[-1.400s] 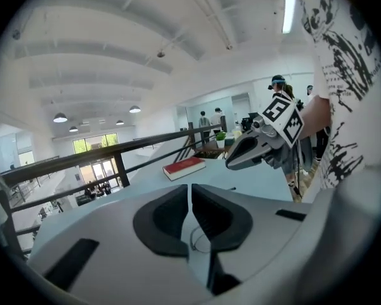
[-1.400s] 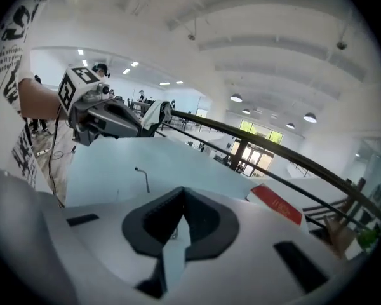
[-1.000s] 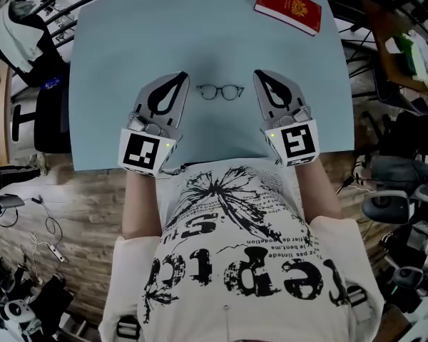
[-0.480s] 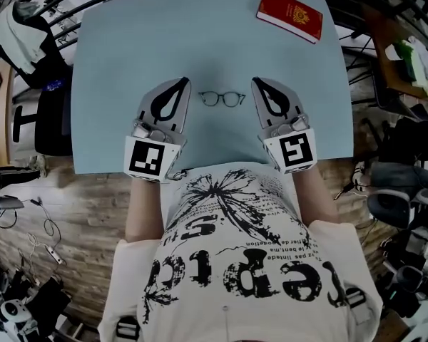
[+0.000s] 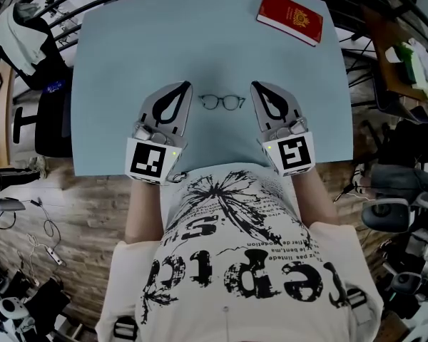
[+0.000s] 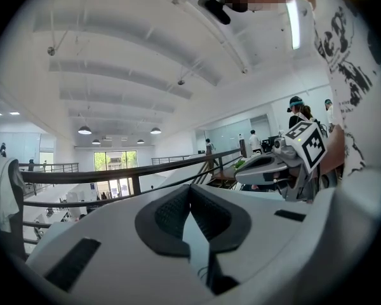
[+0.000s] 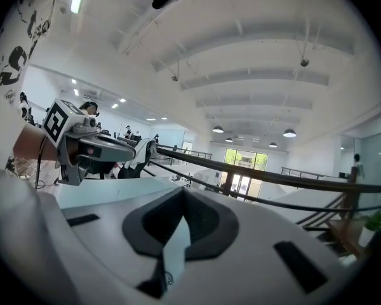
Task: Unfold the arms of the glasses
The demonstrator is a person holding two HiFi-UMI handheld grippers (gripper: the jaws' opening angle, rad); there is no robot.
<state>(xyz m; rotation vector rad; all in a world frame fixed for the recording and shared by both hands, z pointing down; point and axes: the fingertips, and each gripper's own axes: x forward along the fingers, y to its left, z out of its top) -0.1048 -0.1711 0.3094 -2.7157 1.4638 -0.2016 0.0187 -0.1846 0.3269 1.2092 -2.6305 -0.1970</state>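
Left tool (image 5: 184, 86), right tool (image 5: 255, 85), both closed, glasses (image 5: 222, 102) lying between them

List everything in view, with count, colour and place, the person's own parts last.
table: one, light blue, before the person
glasses: one pair, dark frame, mid-table between the grippers, touching neither
booklet: one, red, gold crest, table's far right corner
left gripper: one, white, black pads, shut, left of the glasses
right gripper: one, white, black pads, shut, right of the glasses
shirt: one, white, black print, on the person
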